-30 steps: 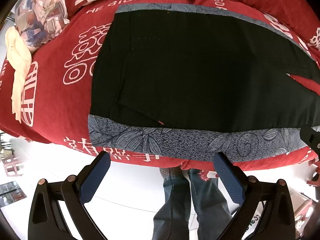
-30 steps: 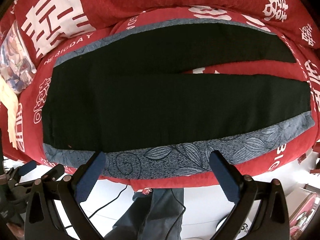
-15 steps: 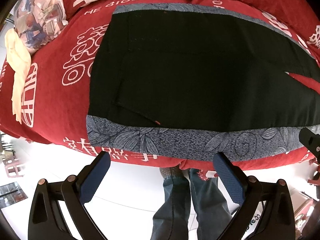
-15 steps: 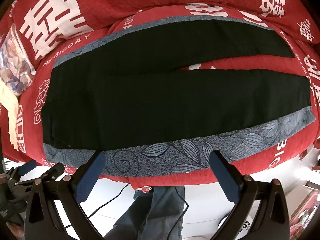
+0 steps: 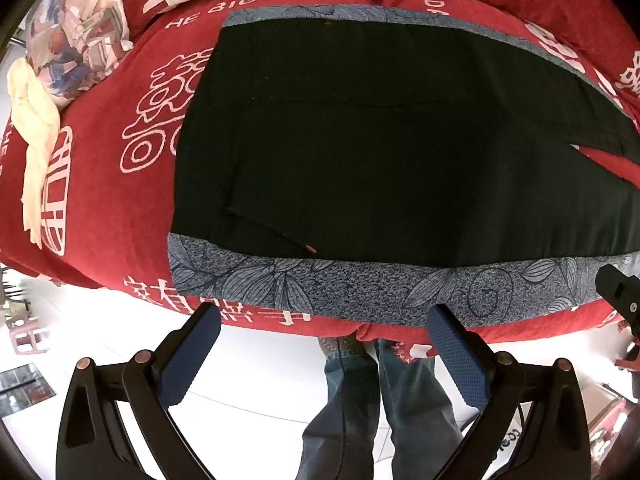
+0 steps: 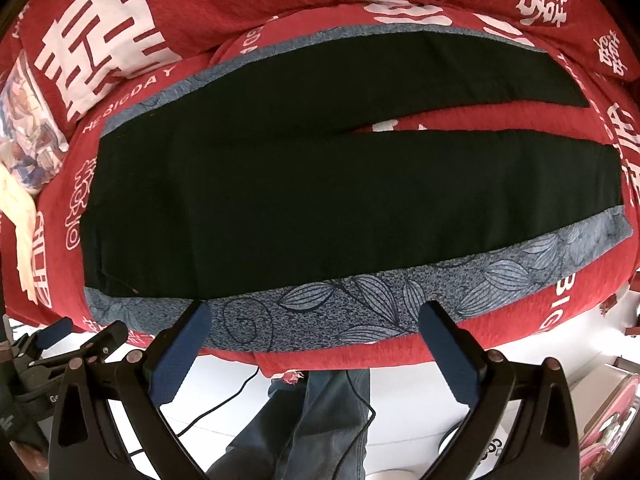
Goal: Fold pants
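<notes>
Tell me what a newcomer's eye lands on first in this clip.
The black pants lie flat across the middle of a red bedspread printed with white characters, the two legs parting toward the right. Both grippers, left and right, hang open and empty off the bed's near edge.

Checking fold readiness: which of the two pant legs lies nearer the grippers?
The lower leg, running along the grey leaf-print band at the bed's near edge; the other leg lies beyond the red gap.
</notes>
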